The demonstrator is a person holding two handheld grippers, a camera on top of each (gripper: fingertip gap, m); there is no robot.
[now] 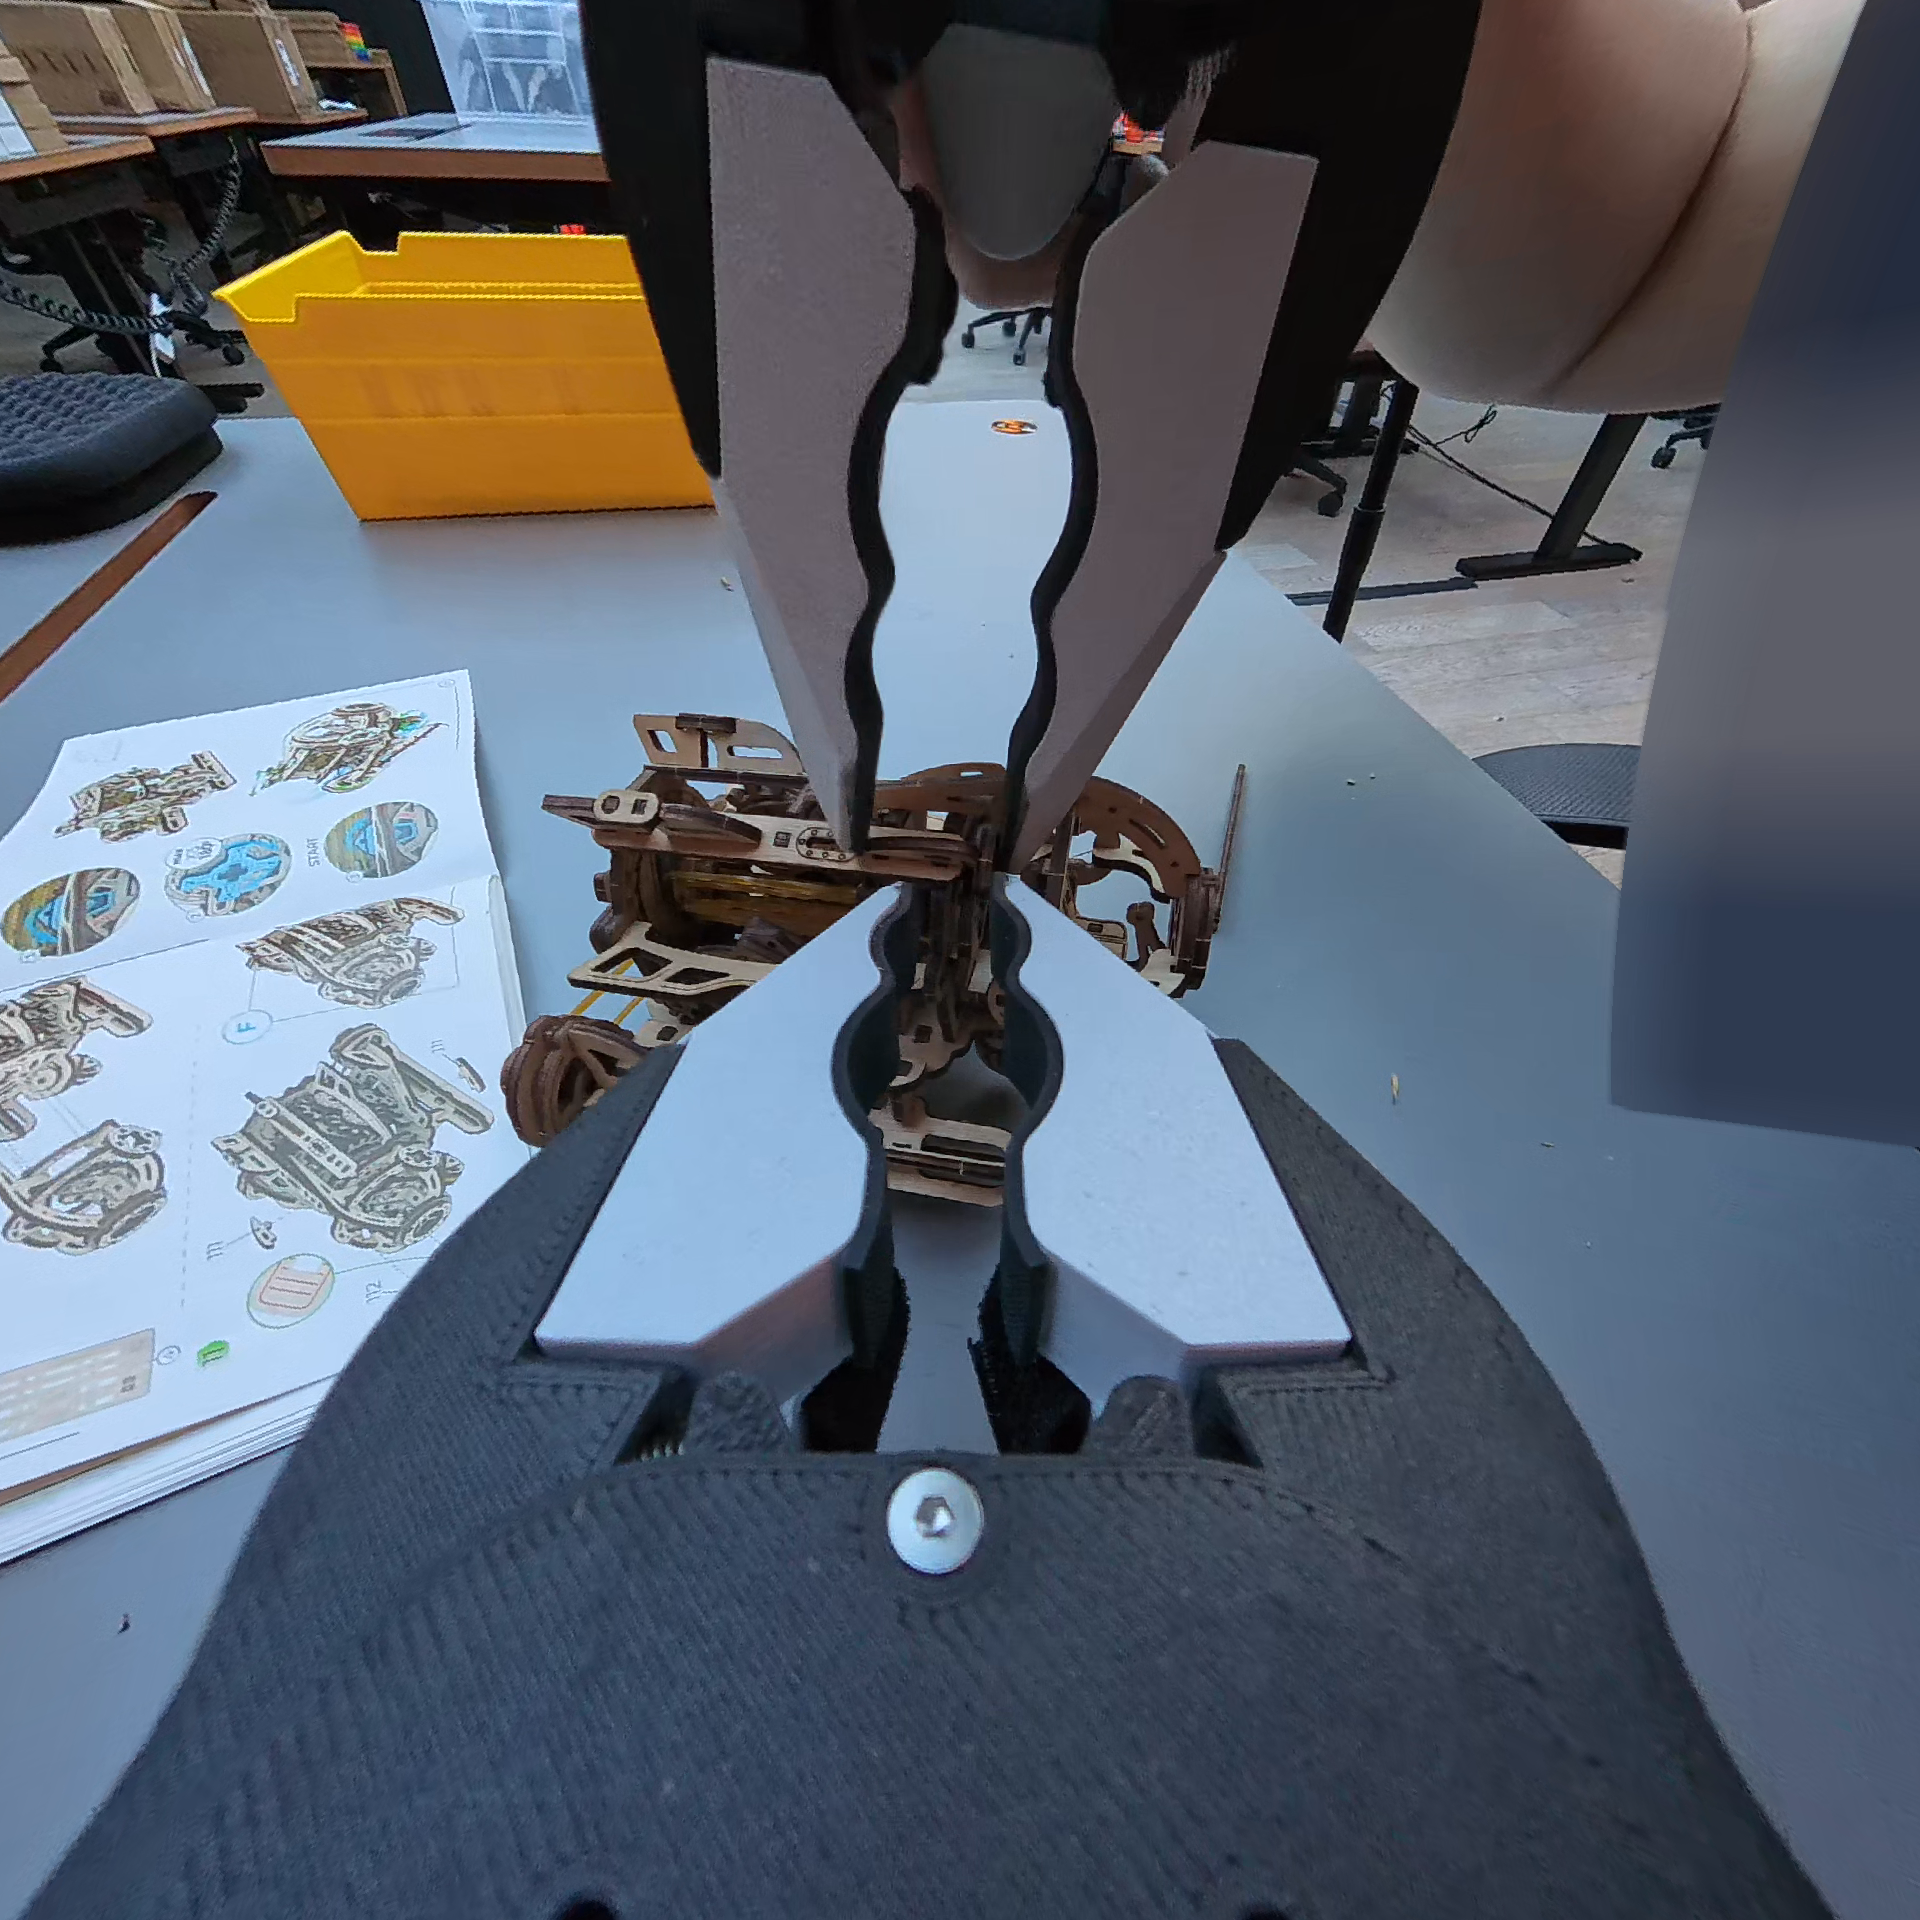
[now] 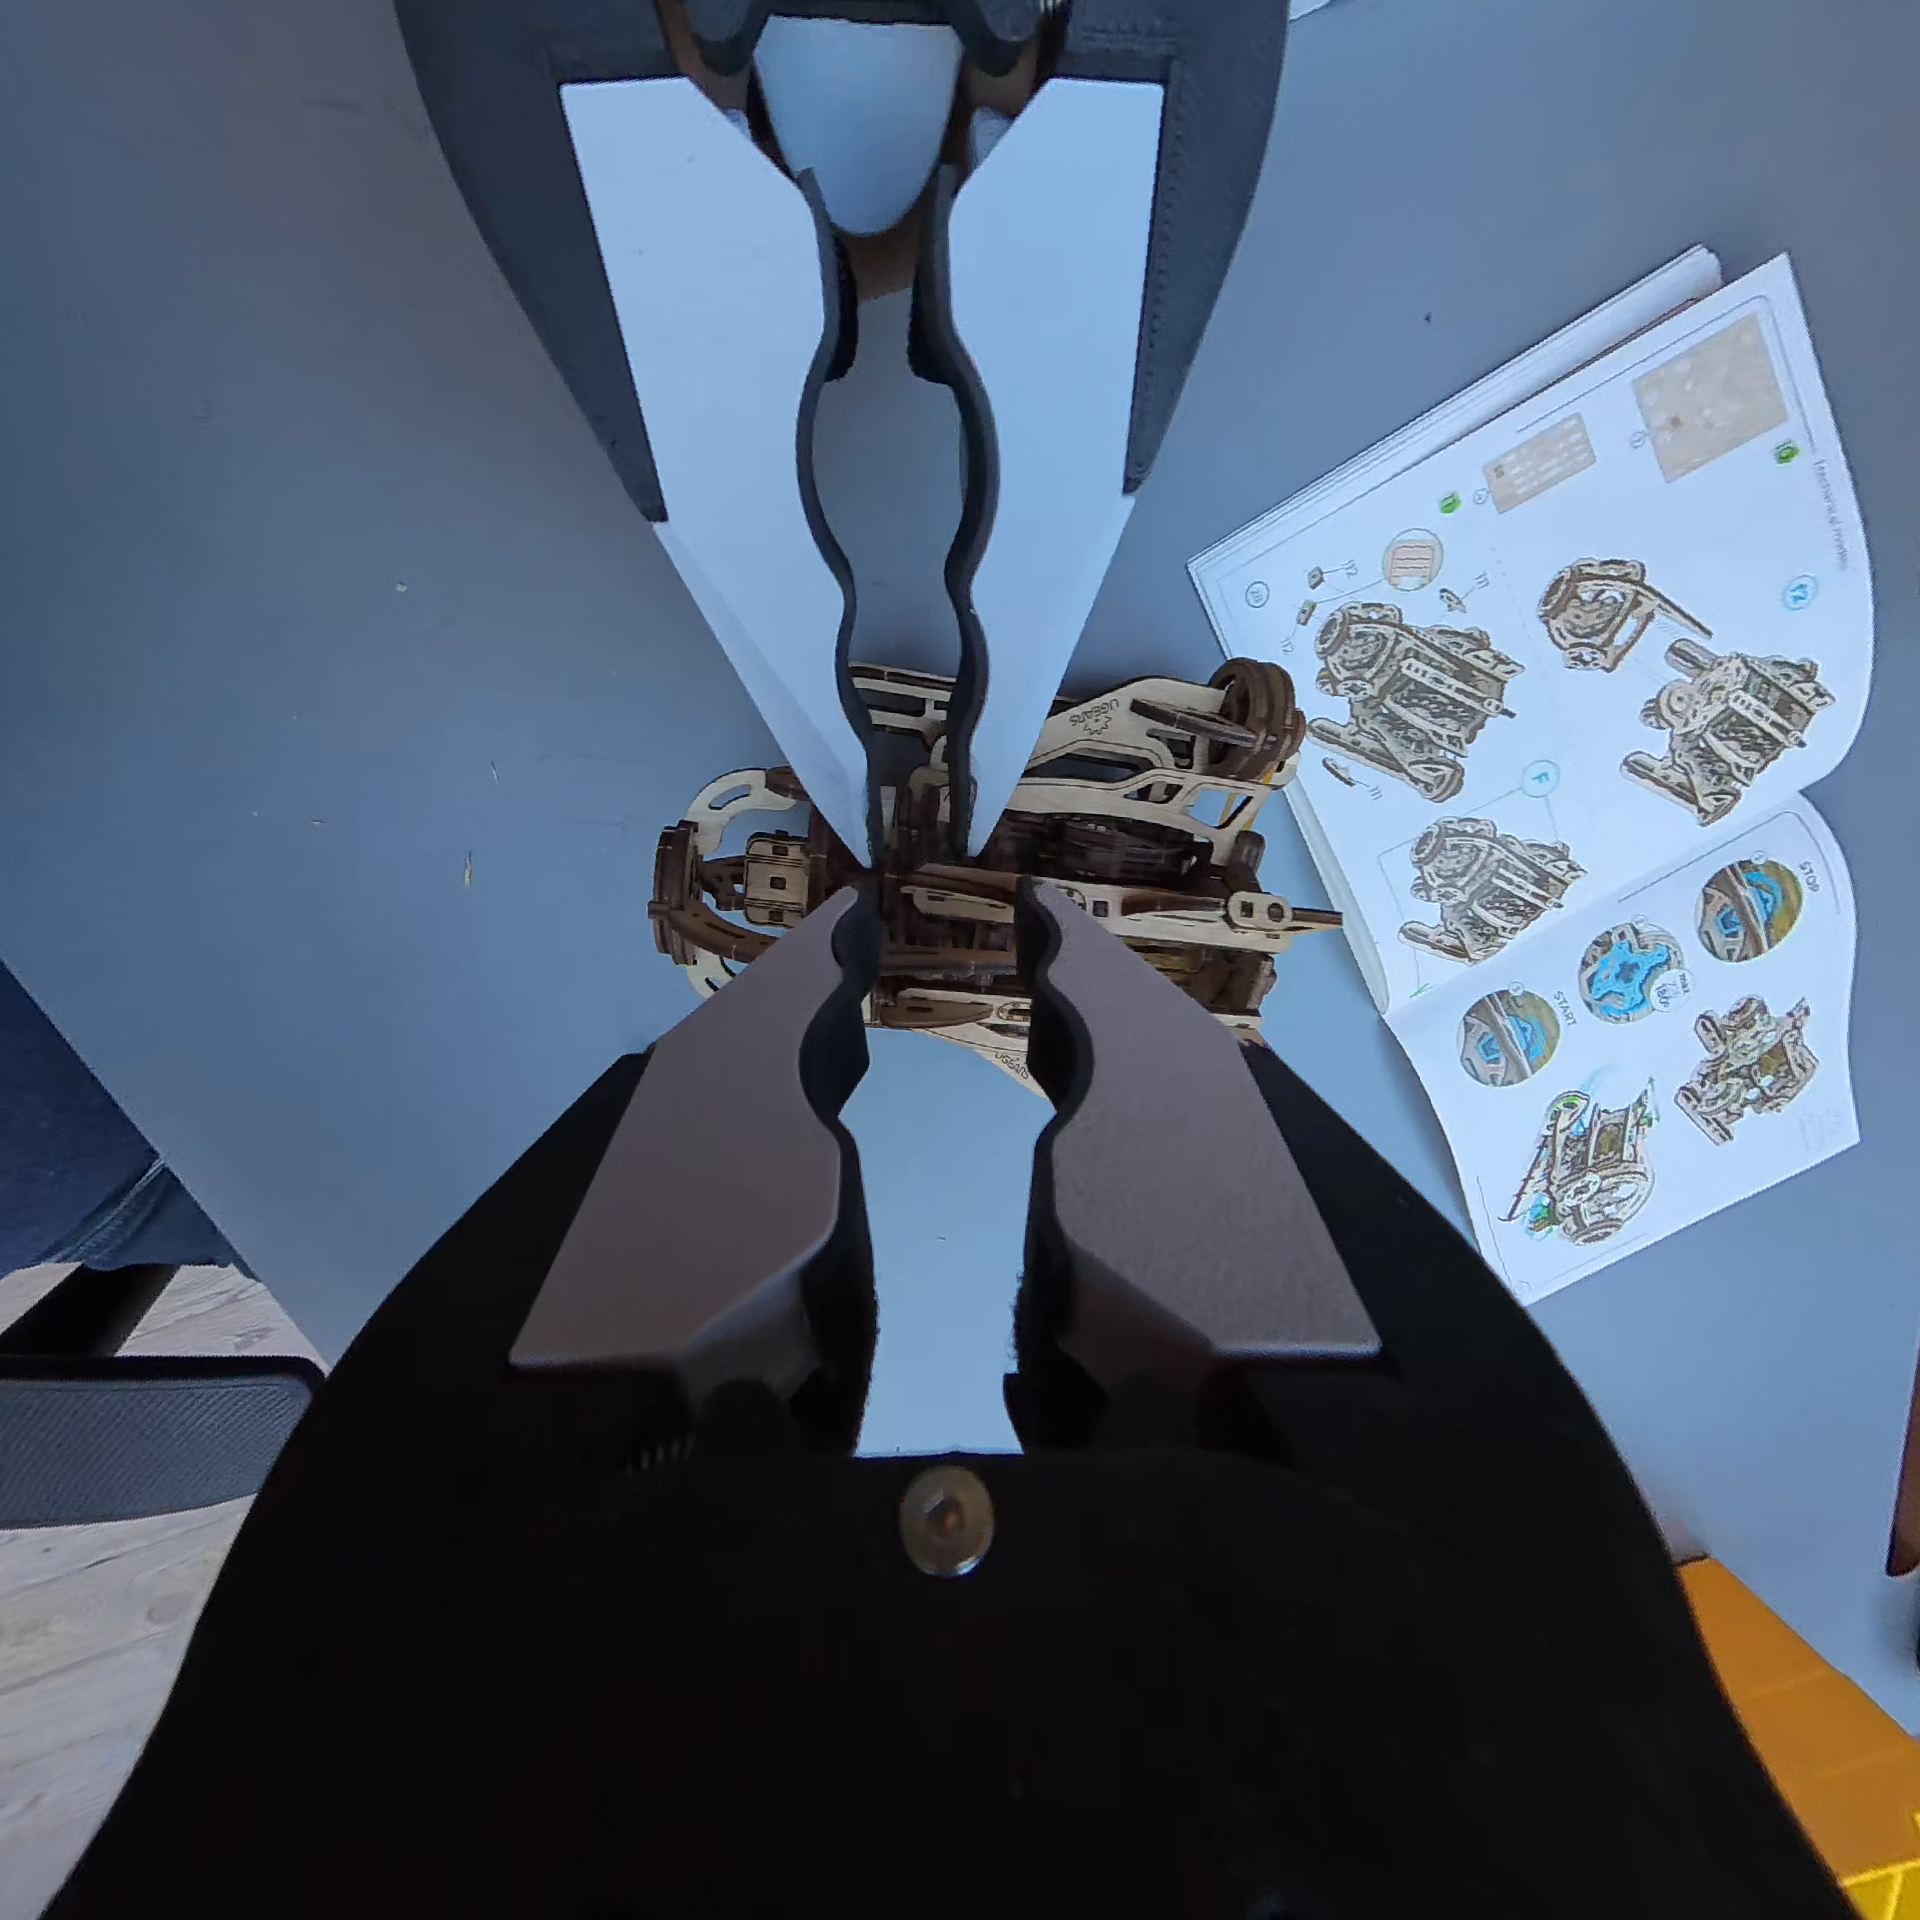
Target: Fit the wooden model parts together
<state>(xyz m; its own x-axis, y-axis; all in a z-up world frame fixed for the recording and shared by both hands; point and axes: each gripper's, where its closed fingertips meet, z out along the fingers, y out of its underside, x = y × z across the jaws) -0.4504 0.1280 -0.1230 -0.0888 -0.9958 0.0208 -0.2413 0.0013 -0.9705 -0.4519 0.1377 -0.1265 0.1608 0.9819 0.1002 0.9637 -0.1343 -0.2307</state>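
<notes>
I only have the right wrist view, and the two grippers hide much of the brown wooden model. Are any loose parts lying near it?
Observer: Yes, one thin wooden stick lies on the grey table beside the brown wooden model, on the side away from the open instruction booklet.
Operator: Does the left gripper have the model?
Observer: Its own camera shows the left gripper with model parts filling the narrow gap between its fingertips.
Operator: What is the yellow corner at my view's bottom edge?
Observer: An open-fronted yellow plastic bin, standing at the table's far end, apart from the model.
</notes>
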